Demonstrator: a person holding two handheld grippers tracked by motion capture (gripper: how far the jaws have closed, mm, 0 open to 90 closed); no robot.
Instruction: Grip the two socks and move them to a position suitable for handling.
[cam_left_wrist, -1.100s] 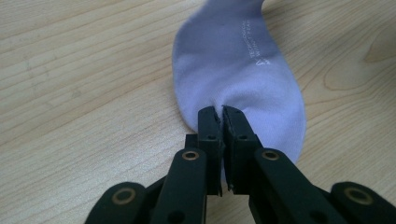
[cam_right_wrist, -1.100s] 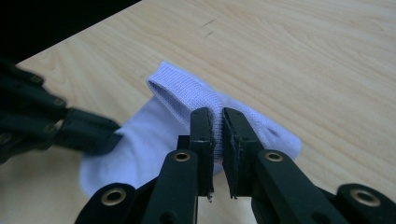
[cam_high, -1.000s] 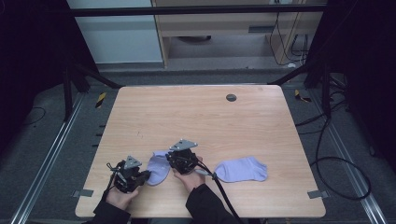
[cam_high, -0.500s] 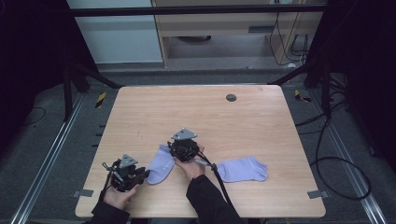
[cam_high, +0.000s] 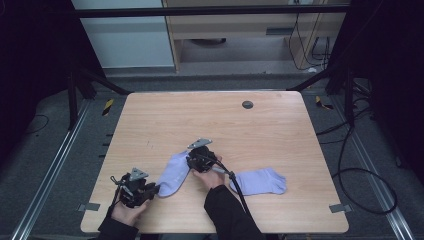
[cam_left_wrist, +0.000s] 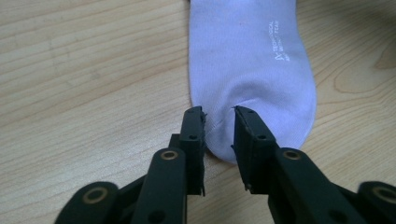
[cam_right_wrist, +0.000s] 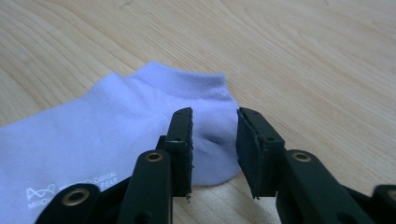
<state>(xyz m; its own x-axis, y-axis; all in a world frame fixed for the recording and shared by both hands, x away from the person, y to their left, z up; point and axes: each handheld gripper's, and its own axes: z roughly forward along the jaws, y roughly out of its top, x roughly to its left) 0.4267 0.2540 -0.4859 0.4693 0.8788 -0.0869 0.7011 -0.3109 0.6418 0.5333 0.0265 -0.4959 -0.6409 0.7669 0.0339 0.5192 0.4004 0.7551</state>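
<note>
Two lavender ankle socks lie on the wooden table (cam_high: 210, 120). The left sock (cam_high: 172, 175) runs slantwise between my grippers. My left gripper (cam_high: 155, 189) is at its toe. In the left gripper view the toe (cam_left_wrist: 252, 60) lies flat under the left gripper (cam_left_wrist: 218, 122), whose jaws have just been closing but stand apart without pinching the cloth. My right gripper (cam_high: 190, 161) is at the cuff end. In the right gripper view the heel (cam_right_wrist: 93, 140) sits between the right gripper (cam_right_wrist: 214, 126) jaws, which have also just been closing and stand apart. The second sock (cam_high: 260, 181) lies to the right.
A dark round grommet (cam_high: 247, 104) sits in the far part of the tabletop. A black cable trails from the right gripper across the near edge beside the second sock. Metal rails and dark floor surround the table.
The right gripper has moved a little farther up the table. The left sock, bunched short between the grippers before, now lies stretched out and flat. The left gripper stayed put.
</note>
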